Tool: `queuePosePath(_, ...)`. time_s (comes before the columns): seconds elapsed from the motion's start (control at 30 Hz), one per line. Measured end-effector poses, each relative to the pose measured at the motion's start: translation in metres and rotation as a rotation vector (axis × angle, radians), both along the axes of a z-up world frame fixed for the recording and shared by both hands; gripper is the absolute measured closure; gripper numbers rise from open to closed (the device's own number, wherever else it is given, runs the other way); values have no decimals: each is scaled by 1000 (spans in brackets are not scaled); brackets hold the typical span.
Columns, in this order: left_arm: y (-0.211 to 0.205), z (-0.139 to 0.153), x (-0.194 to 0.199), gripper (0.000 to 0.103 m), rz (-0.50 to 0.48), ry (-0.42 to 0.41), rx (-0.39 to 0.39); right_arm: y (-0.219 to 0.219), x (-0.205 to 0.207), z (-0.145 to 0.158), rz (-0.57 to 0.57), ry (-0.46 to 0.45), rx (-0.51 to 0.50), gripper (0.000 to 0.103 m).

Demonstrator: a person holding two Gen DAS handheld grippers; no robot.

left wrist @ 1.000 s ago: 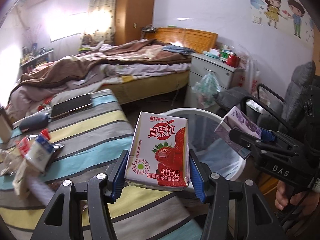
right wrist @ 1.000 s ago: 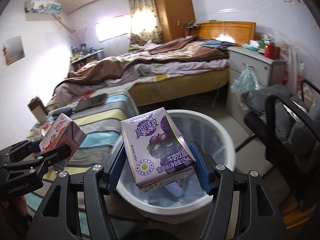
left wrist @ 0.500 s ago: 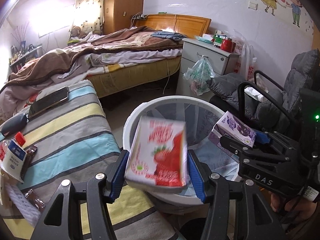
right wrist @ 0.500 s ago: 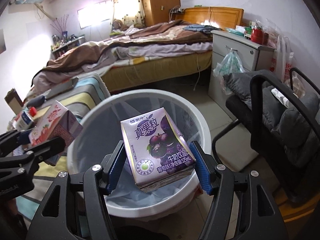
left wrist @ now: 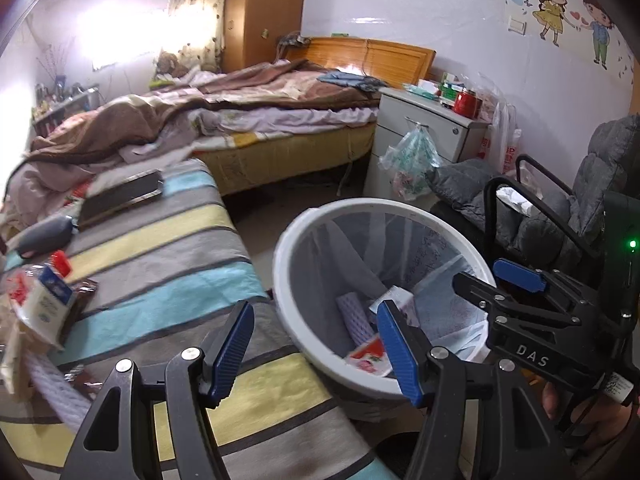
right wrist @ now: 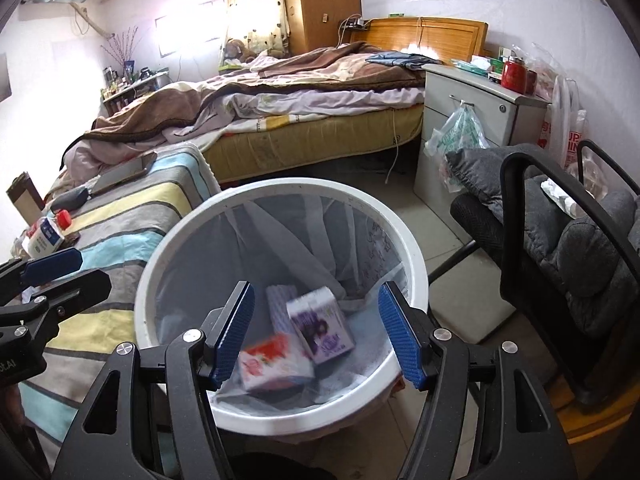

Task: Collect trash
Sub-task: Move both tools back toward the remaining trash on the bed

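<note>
In the bedroom: an unmade bed [right wrist: 304,92] with brown and lilac covers fills the back, a wooden headboard behind it.
Striped surface: a cloth-covered top [left wrist: 160,264] in grey, yellow and blue bands stands just beside the bin, on its left in both views.
Chair: a dark grey padded chair [right wrist: 568,240] with a black frame sits on the bin's right.
Nightstand: a pale drawer unit [right wrist: 476,120] stands between bed and chair, a plastic bag hanging from its handle.
Bin: a white round trash bin [right wrist: 412,240] with a clear liner stands on the floor, below both grippers.
Right gripper: the right gripper [right wrist: 316,328] hovers over the bin with its blue pads spread wide and nothing between them.
Left gripper: the left gripper [left wrist: 316,344] hangs at the bin's left rim; its jaws are opening and empty.
Purple carton: the purple carton [right wrist: 320,324] lies inside the bin, tilted on the liner.
Red carton: the strawberry carton [right wrist: 276,364] lies in the bin just beside the purple one; it is blurred, possibly not yet at rest.
White item: a ribbed white piece [right wrist: 280,304] lies behind both cartons.
Leftovers on the cloth: a small bottle with a red cap [right wrist: 46,234] and wrappers [left wrist: 24,312] lie at the left edge.
</note>
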State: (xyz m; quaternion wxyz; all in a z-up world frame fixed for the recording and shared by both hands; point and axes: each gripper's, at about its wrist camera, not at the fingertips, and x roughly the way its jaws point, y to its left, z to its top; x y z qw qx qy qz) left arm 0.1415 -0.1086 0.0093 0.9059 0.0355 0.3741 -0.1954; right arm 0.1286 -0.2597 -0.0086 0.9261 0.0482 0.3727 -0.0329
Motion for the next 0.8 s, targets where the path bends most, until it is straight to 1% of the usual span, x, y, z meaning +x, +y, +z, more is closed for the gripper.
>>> queuePosePath(0.07,5,5,-5,39,10,-15,7,5,1,2,0,-11,3,37)
queuePosePath(0.23,27,13,-18,39,31,-27,-14,19,-1,9,24,-39,16,37)
queuePosePath(0.37,49,19,-28,39,68,-45,-27,35,-4,14,57,-62,18,37)
queuePosePath(0.5,70,23,-39,39,101,-61,-37,50,-6,17,98,-78,24,37)
queuePosePath(0.67,97,26,-48,39,142,-79,-27,74,-8,19,157,-100,24,37)
queuePosePath(0.8,127,24,-53,39,200,-79,-24,97,-9,21,205,-111,24,37)
